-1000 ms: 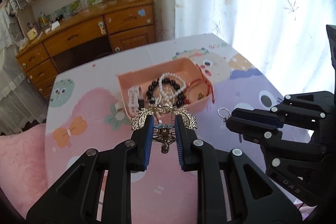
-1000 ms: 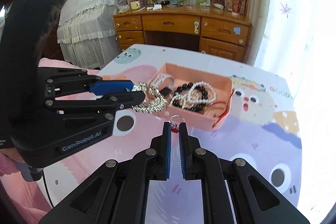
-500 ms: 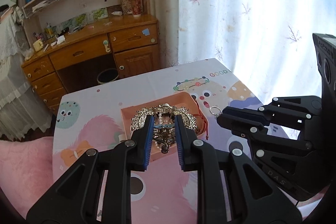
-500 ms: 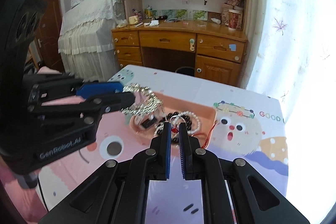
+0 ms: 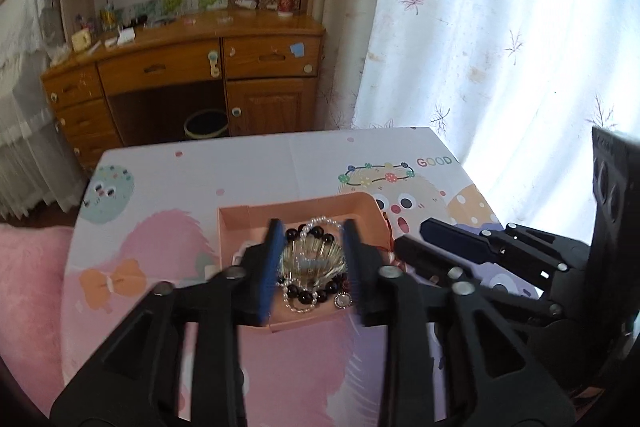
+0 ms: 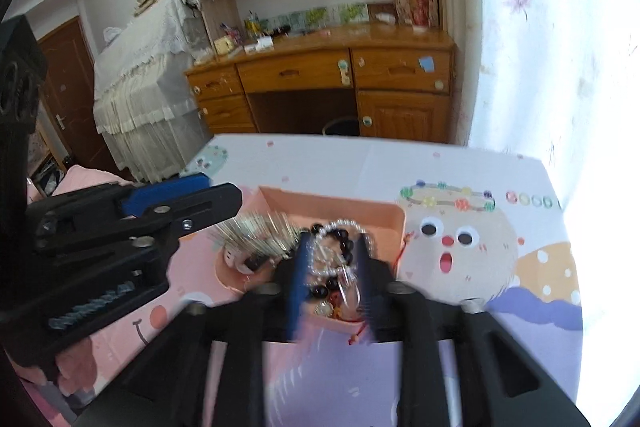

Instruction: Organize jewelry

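Note:
A pink tray [image 5: 304, 207] [image 6: 340, 205] sits on the cartoon tablecloth and holds a pearl string, a black bead bracelet [image 5: 316, 233] [image 6: 340, 239] and a red cord bracelet. A gold ornate hair piece [image 5: 312, 261] [image 6: 256, 229] lies blurred over the tray between my left jaws. My left gripper [image 5: 310, 261] is open above the tray. My right gripper [image 6: 330, 273] is open above the tray's right end, with a silver ring [image 6: 348, 277], blurred, between its jaws. The ring also shows in the left wrist view [image 5: 343, 301].
The table [image 5: 240, 163] is covered by a pastel cartoon cloth. A pink cushion [image 5: 28, 267] lies at its left. A wooden desk [image 5: 192, 67] with shelves stands behind, a bin under it. A white curtain [image 5: 480, 27] hangs at the right.
Both grippers have opened above the tray. The gold hair piece has left the left jaws and the silver ring has left the right jaws; both are now over or in the tray.

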Motion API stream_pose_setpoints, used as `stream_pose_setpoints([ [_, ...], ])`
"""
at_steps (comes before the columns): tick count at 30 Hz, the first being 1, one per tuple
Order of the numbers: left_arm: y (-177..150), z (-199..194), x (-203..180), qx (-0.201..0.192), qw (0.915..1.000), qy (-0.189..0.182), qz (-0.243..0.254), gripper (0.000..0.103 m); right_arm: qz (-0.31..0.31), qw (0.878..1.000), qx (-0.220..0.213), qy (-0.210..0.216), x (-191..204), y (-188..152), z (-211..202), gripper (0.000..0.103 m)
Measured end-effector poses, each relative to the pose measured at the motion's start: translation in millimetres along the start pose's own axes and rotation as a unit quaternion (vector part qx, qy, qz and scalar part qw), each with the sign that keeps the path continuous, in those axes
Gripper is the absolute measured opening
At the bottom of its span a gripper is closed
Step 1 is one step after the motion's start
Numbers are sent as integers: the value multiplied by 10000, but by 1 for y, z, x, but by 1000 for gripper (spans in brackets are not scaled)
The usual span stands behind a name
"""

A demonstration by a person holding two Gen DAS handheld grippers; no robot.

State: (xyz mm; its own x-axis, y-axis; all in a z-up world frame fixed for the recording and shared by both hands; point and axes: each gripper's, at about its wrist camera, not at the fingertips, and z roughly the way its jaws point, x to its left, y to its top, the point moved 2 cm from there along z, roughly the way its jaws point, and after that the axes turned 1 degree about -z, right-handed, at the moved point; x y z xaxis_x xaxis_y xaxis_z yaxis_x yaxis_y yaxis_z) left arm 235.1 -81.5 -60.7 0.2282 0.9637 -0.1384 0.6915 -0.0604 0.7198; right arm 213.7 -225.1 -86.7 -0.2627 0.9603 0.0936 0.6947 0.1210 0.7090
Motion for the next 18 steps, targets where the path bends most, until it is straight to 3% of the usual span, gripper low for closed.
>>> stream_pose_setpoints([
  [1,0,0,3,-10,10000,-4,-43,53,-17,10000,-12,-5,-2,0,3,50],
  [2,-1,-1,6,-46,10000,15,-67,58,-53,10000,-61,-37,-2,0,7,50],
  [7,-9,-3,21,101,9995,186,-247,69,59,9997,106,-208,-7,-4,14,51],
  [11,-26,-5,34,289,9987,288,-318,71,413,9976,258,-483,-17,-12,13,66],
  [14,-47,1,46,731,9946,650,-346,72,778,9934,418,-725,-24,-24,12,81],
  [16,-68,12,57,1314,9843,1133,-337,72,955,9896,628,-875,-27,-38,14,90],
  [18,-87,20,68,1751,9771,1129,-430,72,1147,9837,945,-1017,-26,-60,17,91],
])
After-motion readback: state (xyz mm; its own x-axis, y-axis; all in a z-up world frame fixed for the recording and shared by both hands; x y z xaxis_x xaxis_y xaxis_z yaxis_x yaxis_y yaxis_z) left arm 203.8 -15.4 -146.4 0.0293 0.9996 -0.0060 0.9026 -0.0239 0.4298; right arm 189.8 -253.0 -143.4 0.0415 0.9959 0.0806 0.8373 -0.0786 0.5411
